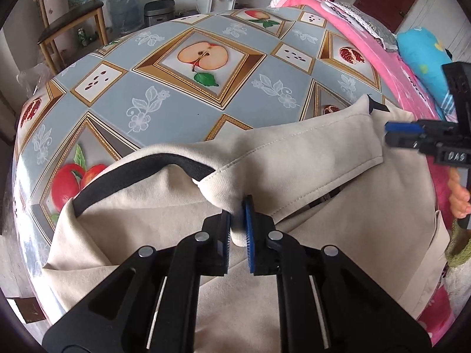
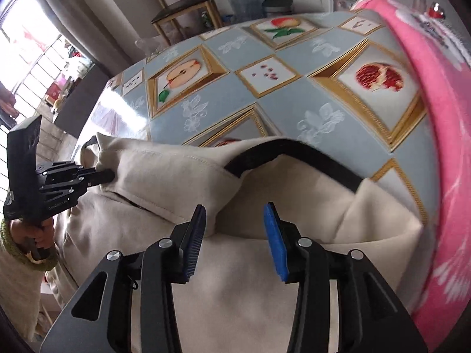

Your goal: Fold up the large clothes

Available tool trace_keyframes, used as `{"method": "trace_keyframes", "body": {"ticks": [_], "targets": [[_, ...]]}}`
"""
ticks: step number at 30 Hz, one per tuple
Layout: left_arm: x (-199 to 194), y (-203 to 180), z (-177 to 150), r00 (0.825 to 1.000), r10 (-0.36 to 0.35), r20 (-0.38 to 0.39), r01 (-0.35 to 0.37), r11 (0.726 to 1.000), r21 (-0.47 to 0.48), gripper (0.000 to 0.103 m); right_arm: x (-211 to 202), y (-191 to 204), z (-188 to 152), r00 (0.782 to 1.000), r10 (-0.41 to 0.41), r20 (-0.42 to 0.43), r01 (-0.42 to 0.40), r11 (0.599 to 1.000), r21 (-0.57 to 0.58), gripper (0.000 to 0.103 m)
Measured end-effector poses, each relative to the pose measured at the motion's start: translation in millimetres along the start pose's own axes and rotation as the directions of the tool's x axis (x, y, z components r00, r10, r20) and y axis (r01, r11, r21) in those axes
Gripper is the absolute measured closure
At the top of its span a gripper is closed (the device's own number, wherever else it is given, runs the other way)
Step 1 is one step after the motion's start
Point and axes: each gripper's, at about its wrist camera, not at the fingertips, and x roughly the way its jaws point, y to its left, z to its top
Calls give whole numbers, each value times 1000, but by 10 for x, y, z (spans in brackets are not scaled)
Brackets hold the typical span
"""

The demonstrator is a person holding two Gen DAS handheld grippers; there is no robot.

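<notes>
I am pinching a bunched fold of the beige garment (image 1: 309, 158) between the pads of my left gripper (image 1: 239, 229), the jaws drawn narrow around the cloth. The garment is lying across the near part of the table (image 1: 182, 108), on its fruit-patterned cloth, and is spilling over the near edge out of my sight. A black trim band (image 1: 141, 173) is curving along its far left edge; in the right wrist view the same kind of band (image 2: 294, 153) is arching above my fingers.

My right gripper (image 2: 235, 235) is hovering over the garment with its jaws standing wide apart, nothing between the blue pads (image 2: 273, 235). A raised fold of cloth is sitting just beyond the left pad, and I cannot tell whether it is touching. From the left wrist view that gripper (image 1: 403, 132) is poking in from the right edge, mostly cut off, its tips near the folded beige flap.

From the right wrist view my left gripper (image 2: 97, 175) is showing at the far left, its tips buried in the cloth so the pads are hidden. A pink blanket (image 2: 441, 117) is running along the right side of the table, blurred and partly cropped. A wooden chair (image 1: 70, 20) is standing beyond the far edge.
</notes>
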Motion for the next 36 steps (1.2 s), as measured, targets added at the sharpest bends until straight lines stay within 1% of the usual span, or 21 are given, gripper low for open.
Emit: {"method": "trace_keyframes", "body": {"ticks": [2,4,5,6,9,10,12,14,16,18,19,21,23,24,26,27,29,30,32,34,36], "targets": [[-2,-5,0,1000,2,2,-2,1000,4,93,-156,97,66,998,1,67,0,1000,-13,62],[-3,-6,6,1000,5,3,-5,1000,9,93,-196,287,140,994,48,100,-43,998,-54,63],[-6,-6,7,1000,6,4,-6,1000,10,93,-179,416,168,992,70,109,-61,995,-83,69],[-6,-7,8,1000,7,5,-7,1000,10,93,-128,553,199,991,90,102,-78,991,-113,78],[-8,-5,9,1000,7,11,-7,1000,10,93,139,843,279,984,171,47,-163,976,-145,91],[-8,1,8,1000,4,15,-4,1000,10,92,275,893,284,982,186,13,-183,973,-144,93],[-16,41,-1,1000,-12,24,12,1000,-3,91,513,911,228,973,219,-70,-226,967,-117,95],[-39,139,-5,999,-21,36,23,999,-38,88,688,870,121,968,221,-121,-233,968,-93,97],[-79,286,-8,997,-62,54,67,992,-104,83,696,799,55,957,266,-117,-275,959,-68,97],[-121,410,-22,993,-90,74,101,982,-161,81,707,763,37,953,278,-118,-285,957,-51,100],[-159,455,-28,993,-84,88,99,979,-180,81,710,763,33,952,281,-120,-288,956,-48,100],[-282,504,-36,990,-36,137,64,977,-204,82,721,779,33,953,276,-125,-284,957,-53,100],[-444,569,-37,980,-19,198,66,969,-236,84,718,793,45,954,268,-132,-278,958,-63,100],[-505,574,-31,975,-24,222,79,967,-241,84,720,808,45,955,265,-135,-276,959,-68,100],[-568,474,0,969,-59,241,109,974,-198,84,730,816,55,955,262,-140,-273,959,-70,100],[-557,414,17,968,-91,233,134,974,-180,84,736,822,69,955,260,-141,-271,960,-70,100],[-474,308,45,964,-178,196,212,963,-168,84,740,830,81,956,257,-141,-268,961,-69,100],[-396,221,62,968,-191,164,216,965,-148,84,746,830,84,956,257,-140,-269,961,-69,100],[-223,72,67,985,-146,94,156,982,-109,84,746,816,75,955,263,-135,-274,959,-68,100],[-46,-11,34,996,-86,28,88,992,-92,85,730,774,64,953,269,-139,-280,958,-67,102],[-26,-22,5,998,-55,39,59,994,-90,89,698,700,51,952,269,-150,-280,958,-61,103]]}}
